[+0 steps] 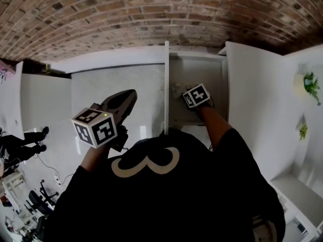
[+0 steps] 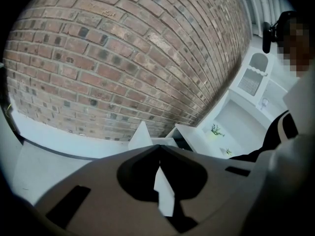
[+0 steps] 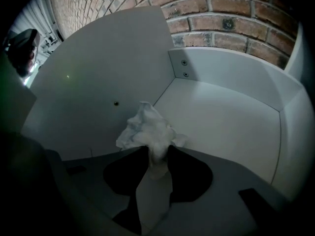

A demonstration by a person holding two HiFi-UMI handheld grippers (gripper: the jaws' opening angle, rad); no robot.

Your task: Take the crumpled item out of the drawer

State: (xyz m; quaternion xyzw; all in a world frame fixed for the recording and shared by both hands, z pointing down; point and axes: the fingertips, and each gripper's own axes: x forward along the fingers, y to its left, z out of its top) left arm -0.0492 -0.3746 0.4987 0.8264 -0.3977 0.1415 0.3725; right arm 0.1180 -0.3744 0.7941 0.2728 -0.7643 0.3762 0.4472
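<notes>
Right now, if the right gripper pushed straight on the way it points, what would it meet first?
The right gripper is shut on the crumpled white paper wad, so that comes first; behind it, probably the white drawer's floor.

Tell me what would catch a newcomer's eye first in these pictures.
The crumpled white paper wad stands out, pinched between the jaws of the right hand-held gripper inside the open white drawer. A red brick wall fills the top of the head view. The left hand-held gripper, jaws together and empty, is held up to the left of the drawer.
</notes>
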